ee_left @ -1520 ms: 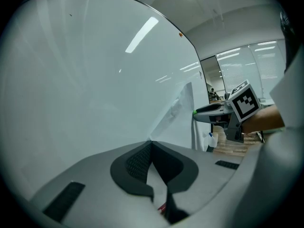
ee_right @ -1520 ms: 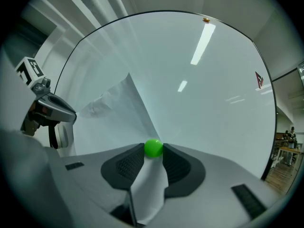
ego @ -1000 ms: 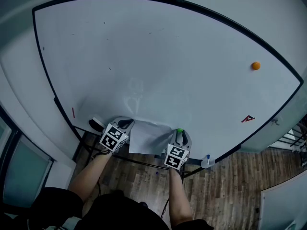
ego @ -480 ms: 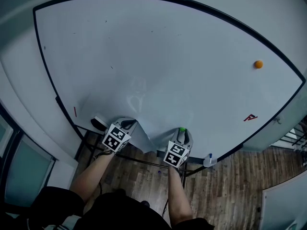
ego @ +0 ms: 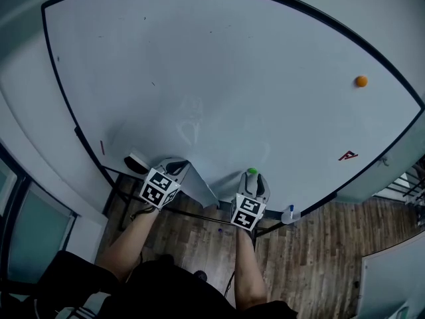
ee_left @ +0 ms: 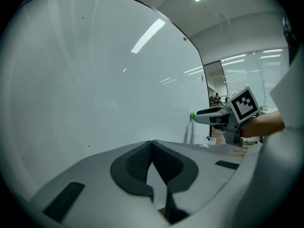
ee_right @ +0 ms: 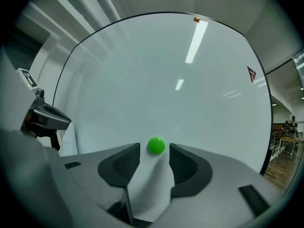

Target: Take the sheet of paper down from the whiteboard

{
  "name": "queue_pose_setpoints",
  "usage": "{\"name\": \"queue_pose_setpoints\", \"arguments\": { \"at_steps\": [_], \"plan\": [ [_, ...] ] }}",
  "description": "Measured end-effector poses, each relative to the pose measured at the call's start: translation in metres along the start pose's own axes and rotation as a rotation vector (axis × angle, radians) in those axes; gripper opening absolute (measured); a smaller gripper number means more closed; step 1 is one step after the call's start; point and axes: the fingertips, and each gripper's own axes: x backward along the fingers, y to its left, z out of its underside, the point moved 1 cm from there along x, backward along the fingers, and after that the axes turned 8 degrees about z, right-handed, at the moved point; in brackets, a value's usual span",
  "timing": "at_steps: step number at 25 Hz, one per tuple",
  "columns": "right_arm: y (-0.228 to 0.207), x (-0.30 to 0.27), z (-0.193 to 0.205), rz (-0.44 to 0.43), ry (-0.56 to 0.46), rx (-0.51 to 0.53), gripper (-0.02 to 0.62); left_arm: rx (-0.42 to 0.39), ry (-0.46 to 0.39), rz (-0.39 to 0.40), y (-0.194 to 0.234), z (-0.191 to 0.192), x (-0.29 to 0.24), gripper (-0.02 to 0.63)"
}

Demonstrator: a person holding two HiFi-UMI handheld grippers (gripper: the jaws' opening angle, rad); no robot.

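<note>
- The left gripper point(ee_left: 152, 144) has its jaws pressed together on the left edge of the white sheet of paper point(ego: 199, 187), so that end of the sheet is in hand.
- From this grip the sheet bends away from the board. Its left part is already off the surface and stands out over the wooden floor point(ego: 319, 258).
- The right gripper point(ee_right: 154, 150) has just been opening its jaws, and they now stand wide apart. The small round green magnet point(ee_right: 156, 146) and the sheet's right corner lie between them, but neither pad presses on either.
- The green magnet sits on that corner and pins it to the large white whiteboard point(ego: 232, 78), low on the board near its bottom edge.
- Judged from this, the task looks about half done, with one side free and held and the other side fixed.
- What seems left is to lift the magnet off, or slide the corner out from under it, and then carry the sheet clear.
- Far up on the right, a small orange magnet point(ego: 360, 81) holds nothing.
</note>
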Motion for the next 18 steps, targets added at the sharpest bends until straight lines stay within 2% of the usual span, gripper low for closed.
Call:
{"name": "queue_pose_setpoints", "arguments": {
  "at_steps": [7, 13, 18],
  "plan": [
    [-0.011, 0.017, -0.003, -0.019, 0.001, -0.022, 0.189, 0.051, -0.029, -0.01, -0.011, -0.004, 0.01, 0.021],
    [-0.018, 0.03, -0.005, -0.071, 0.019, -0.018, 0.187, 0.051, -0.05, -0.028, -0.014, -0.016, 0.021, 0.021],
    [-0.028, 0.044, -0.009, -0.097, 0.02, -0.032, 0.103, 0.042, -0.051, -0.02, -0.017, -0.024, 0.026, 0.021]
  ]
}}
